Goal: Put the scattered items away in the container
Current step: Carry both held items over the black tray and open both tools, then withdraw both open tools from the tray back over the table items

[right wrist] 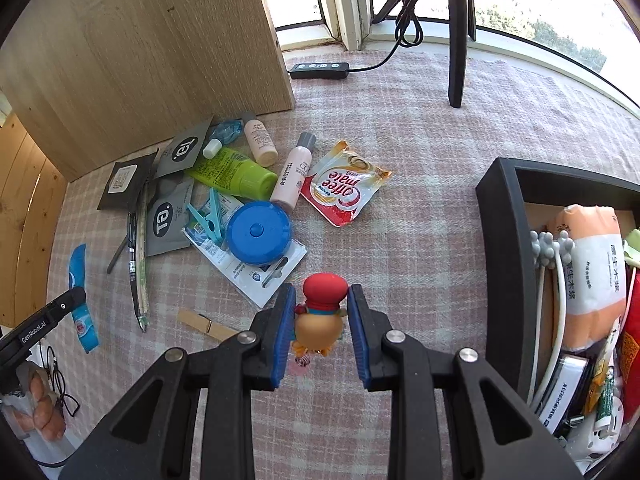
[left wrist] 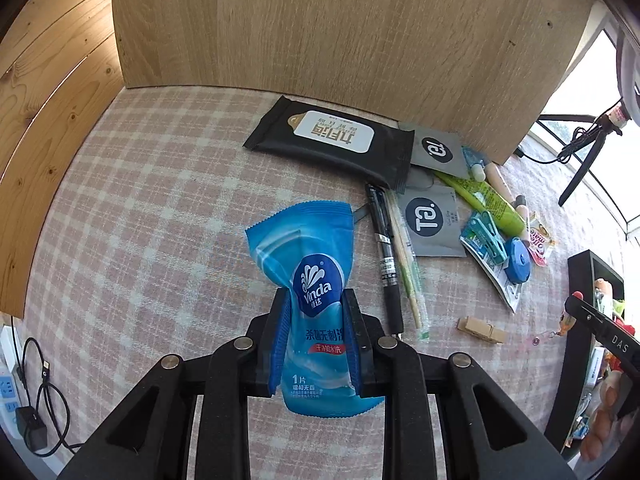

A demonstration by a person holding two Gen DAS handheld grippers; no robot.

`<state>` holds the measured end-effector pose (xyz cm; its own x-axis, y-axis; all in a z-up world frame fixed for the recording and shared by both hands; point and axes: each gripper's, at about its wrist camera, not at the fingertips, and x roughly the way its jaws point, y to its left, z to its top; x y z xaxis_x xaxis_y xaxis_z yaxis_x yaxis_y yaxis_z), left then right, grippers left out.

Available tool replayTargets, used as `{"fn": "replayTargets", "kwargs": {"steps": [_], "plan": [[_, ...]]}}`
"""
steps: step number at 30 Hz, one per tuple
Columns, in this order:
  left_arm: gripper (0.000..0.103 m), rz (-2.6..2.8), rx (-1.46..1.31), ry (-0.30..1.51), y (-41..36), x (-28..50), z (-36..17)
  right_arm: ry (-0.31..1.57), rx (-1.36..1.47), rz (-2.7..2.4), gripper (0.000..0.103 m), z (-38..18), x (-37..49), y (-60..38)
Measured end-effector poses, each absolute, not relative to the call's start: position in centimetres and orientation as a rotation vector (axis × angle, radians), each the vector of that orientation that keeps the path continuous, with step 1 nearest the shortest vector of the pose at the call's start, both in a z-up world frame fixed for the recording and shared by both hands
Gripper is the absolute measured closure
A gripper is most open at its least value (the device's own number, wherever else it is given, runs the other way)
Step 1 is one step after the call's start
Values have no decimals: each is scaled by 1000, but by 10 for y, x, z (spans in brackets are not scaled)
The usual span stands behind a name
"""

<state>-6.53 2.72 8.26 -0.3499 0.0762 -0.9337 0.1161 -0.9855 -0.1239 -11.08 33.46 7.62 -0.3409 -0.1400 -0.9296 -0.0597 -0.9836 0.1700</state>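
While the left claw (left wrist: 316,344) pinches a blue Vinda wipe sachet (left wrist: 316,280) between its blue pads, lifted above the checked cloth of the worktop (left wrist: 160,208), the right claw (right wrist: 322,320) sits narrowly parted around a small figurine (right wrist: 322,308) with a red cap, its pads just beside the toy on both sides; whether they actually press it cannot be told. Beyond the left claw, a black wet-wipe pack (left wrist: 332,140) lies close to the wooden panel (left wrist: 340,32) at the worktop's far edge, with a black pen (left wrist: 384,256) and two grey sachets (left wrist: 430,220) near it. Ahead of the right claw lies the main scatter: a blue round tape case (right wrist: 259,232) on a white packet, a green tube (right wrist: 236,172), two small bottles (right wrist: 290,178), a red Coffee-mate sachet (right wrist: 344,188) and a wooden clothes peg (right wrist: 204,326). At the worktop's right edge stands the black container (right wrist: 504,240), already holding an orange tissue pack (right wrist: 592,272) and other bits.
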Motion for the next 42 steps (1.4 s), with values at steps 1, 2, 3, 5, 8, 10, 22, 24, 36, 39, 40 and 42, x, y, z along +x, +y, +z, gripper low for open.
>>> {"fn": "replayTargets", "kwargs": {"steps": [1, 2, 3, 5, 8, 10, 22, 24, 36, 39, 40, 42], "plan": [[80, -2572, 1779, 252, 37, -67, 90, -280, 1766, -2532, 77, 82, -107, 344], [80, -2597, 1780, 239, 43, -79, 83, -296, 1756, -2546, 77, 87, -100, 352], [80, -2620, 1784, 226, 52, -92, 90, -311, 1747, -2560, 77, 95, -93, 357], [80, -2673, 1797, 194, 76, -95, 98, -341, 1732, -2599, 77, 98, -91, 371], [79, -2755, 1831, 149, 120, -99, 111, -391, 1711, -2658, 77, 97, -93, 401], [79, -2807, 1855, 117, 151, -98, 118, -424, 1698, -2697, 77, 106, -85, 423], [79, -3061, 2033, -115, 340, -79, 148, -623, 1688, -2940, 77, 143, -56, 570], [79, -3087, 2052, -148, 363, -74, 151, -661, 1693, -2964, 77, 145, -51, 589], [37, -3166, 2057, -292, 428, -57, 154, -792, 1696, -3016, 56, 151, -32, 643], [37, -3144, 2042, -290, 418, -61, 152, -763, 1665, -3052, 56, 158, -31, 639], [37, -3140, 2027, -281, 413, -63, 152, -761, 1653, -3047, 56, 159, -31, 636], [37, -3132, 1995, -260, 398, -67, 152, -749, 1644, -3038, 56, 161, -34, 629]]}}
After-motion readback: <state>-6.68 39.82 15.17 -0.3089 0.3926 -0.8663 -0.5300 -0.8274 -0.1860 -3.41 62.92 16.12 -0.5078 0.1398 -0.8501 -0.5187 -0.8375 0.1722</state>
